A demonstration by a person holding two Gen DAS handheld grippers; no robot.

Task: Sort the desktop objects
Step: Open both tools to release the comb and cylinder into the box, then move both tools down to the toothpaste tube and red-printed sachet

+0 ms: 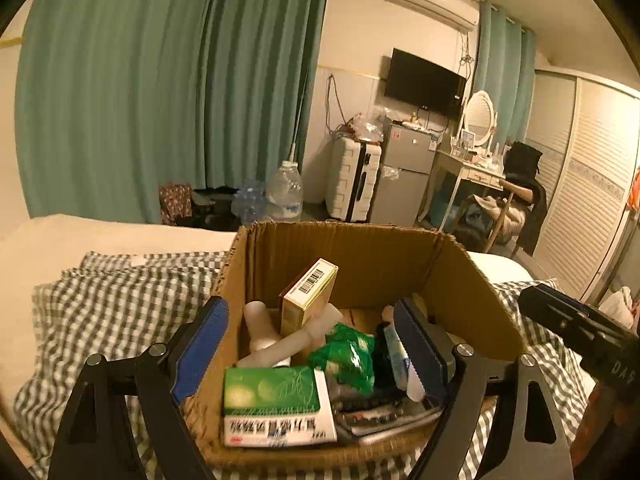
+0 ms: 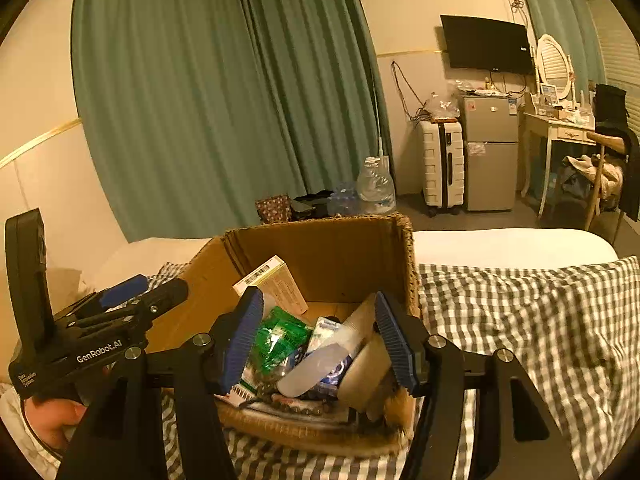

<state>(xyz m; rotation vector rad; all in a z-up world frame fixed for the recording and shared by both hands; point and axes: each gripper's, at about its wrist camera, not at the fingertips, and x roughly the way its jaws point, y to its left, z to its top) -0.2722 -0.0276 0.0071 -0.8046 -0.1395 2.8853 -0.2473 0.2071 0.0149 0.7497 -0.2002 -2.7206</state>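
Jaws of the left gripper (image 1: 314, 342) stood wide apart, holding nothing, above the cardboard box (image 1: 372, 258) on the checked bedcover (image 1: 120, 300). Right gripper (image 2: 320, 336) jaws stood partly open, empty, above the same box. Inside the box lay a green-and-white packet (image 1: 276, 408), a tan carton (image 1: 308, 292) leaning upright, and a green wrapper (image 2: 282, 340).

Black tools (image 1: 316, 344), blue ribbed pads (image 2: 242, 332), silver screws.
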